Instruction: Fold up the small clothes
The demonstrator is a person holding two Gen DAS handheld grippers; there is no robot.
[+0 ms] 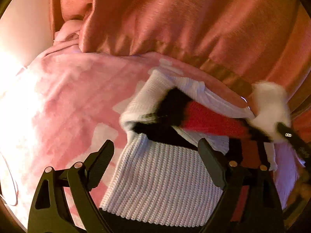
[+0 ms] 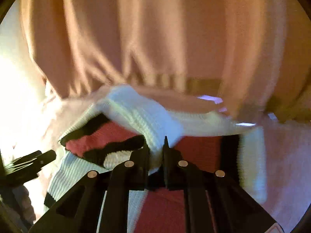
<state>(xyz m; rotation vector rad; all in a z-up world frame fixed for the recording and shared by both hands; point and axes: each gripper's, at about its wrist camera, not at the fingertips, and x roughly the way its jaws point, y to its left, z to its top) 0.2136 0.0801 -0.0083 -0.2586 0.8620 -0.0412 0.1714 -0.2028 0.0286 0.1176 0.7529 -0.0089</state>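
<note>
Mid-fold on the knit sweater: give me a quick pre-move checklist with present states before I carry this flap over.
1. Right gripper shut on the white flap of the sweater: ok.
2. Left gripper open, holding nothing: ok; the sweater's white panel lies between its fingers.
3. Flap lifted off the red panel: ok.
4. Sweater lying on the pink blanket: ok.
5. Far hem flat: cannot tell, blurred.
6. Curtain apart from the sweater: cannot tell.
</note>
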